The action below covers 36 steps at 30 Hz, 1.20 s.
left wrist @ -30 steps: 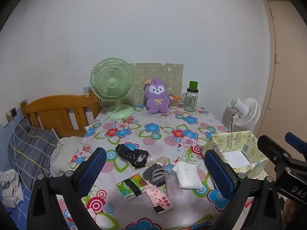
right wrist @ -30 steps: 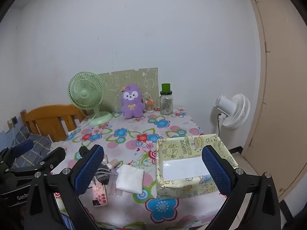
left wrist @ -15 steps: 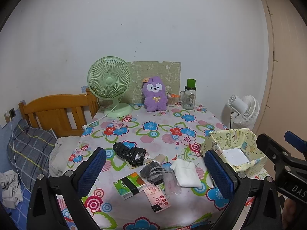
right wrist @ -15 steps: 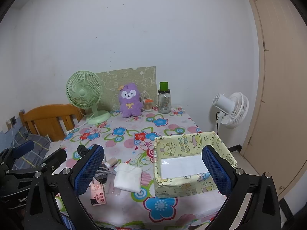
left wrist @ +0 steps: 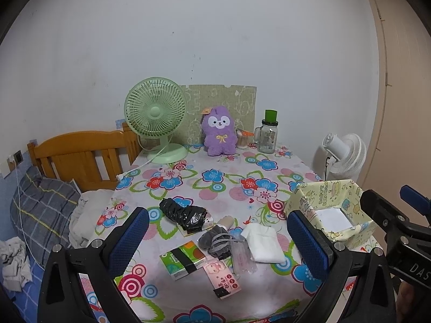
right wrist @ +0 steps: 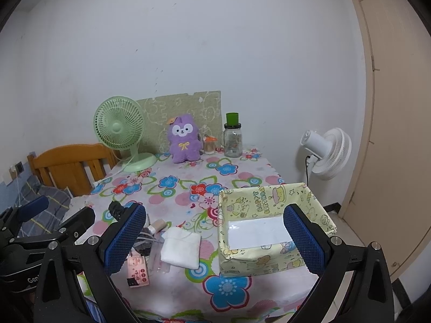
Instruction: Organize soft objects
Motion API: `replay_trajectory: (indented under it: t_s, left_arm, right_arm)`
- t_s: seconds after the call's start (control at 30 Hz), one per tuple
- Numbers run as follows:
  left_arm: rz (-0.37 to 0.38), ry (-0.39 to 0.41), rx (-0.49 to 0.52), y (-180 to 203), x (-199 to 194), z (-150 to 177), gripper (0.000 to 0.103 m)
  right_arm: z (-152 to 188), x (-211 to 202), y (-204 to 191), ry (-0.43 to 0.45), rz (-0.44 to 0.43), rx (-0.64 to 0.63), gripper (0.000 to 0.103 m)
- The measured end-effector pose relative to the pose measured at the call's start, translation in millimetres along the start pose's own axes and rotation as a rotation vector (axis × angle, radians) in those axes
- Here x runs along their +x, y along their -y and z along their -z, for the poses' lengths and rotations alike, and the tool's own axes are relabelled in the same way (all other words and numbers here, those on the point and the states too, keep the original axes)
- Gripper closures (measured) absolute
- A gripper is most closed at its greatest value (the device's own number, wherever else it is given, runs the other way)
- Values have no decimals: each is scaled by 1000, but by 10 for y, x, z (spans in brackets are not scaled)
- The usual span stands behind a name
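Tongs both gape wide and empty: folded white cloth (right wrist: 181,247) lies ahead-left of right gripper (right wrist: 214,239), ahead-right of left gripper (left wrist: 218,245), yellow cartoon-print box (right wrist: 272,196) beside it.

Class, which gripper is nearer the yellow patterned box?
Right. The right gripper hovers directly before the yellow box, jaws open; the left gripper hovers farther left, over the small items.

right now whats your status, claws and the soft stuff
Left claw open, empty. Right claw open, empty. White cloth on table beside yellow box, untouched. Box empty, path clear.
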<state>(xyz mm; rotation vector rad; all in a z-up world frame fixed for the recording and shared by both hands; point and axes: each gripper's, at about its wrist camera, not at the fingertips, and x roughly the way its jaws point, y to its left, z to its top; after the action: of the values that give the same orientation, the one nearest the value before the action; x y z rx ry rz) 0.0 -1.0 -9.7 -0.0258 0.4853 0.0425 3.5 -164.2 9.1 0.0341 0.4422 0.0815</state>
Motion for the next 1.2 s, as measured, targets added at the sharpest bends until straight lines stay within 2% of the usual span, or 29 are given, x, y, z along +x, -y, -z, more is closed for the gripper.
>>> replay_trajectory:
  t_s: [1.2]
  left_arm:
    - [-12, -27, 11, -29, 128, 22, 1]
  right_arm:
    - [73, 65, -42, -2, 0, -16, 0]
